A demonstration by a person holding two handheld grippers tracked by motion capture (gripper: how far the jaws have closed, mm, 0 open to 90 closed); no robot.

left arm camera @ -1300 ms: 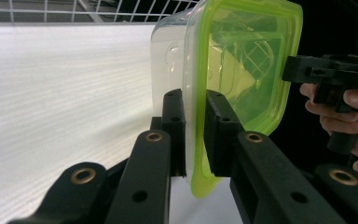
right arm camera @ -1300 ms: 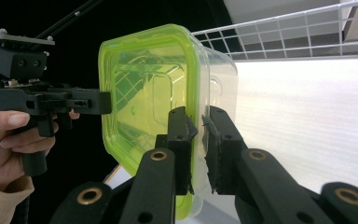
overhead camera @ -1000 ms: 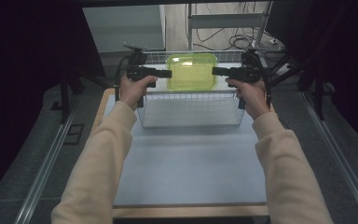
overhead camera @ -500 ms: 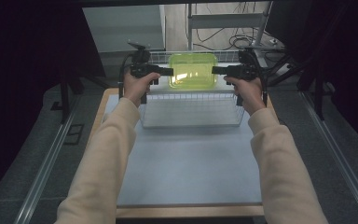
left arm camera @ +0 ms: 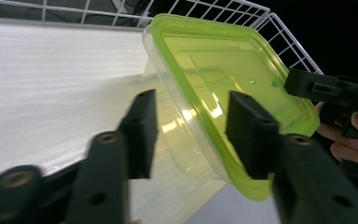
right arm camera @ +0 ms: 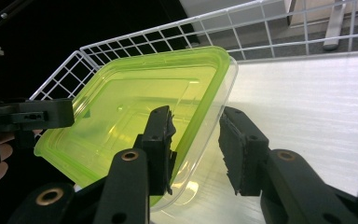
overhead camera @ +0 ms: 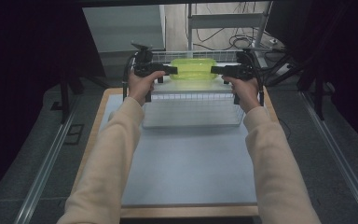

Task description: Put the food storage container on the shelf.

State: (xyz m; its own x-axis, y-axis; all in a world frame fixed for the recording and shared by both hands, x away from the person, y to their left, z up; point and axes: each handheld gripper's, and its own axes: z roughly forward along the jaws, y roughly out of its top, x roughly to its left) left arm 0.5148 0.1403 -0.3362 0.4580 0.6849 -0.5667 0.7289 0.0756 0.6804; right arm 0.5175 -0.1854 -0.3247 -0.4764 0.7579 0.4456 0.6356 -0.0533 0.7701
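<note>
Two grippers flank a green-lidded container over a wire basket at the far end of the desk.

The left gripper [overhead camera: 171,70] and right gripper [overhead camera: 213,70] meet the clear container [overhead camera: 193,68] with its green lid [left arm camera: 228,70] from its left and right ends, above the white wire basket [overhead camera: 193,109]. Both sets of jaws have just been opening: each straddles the container's rim with visible gaps, pads apart from the plastic. The container sits tilted in the basket's far part, on the pale desk [overhead camera: 186,172].
</note>
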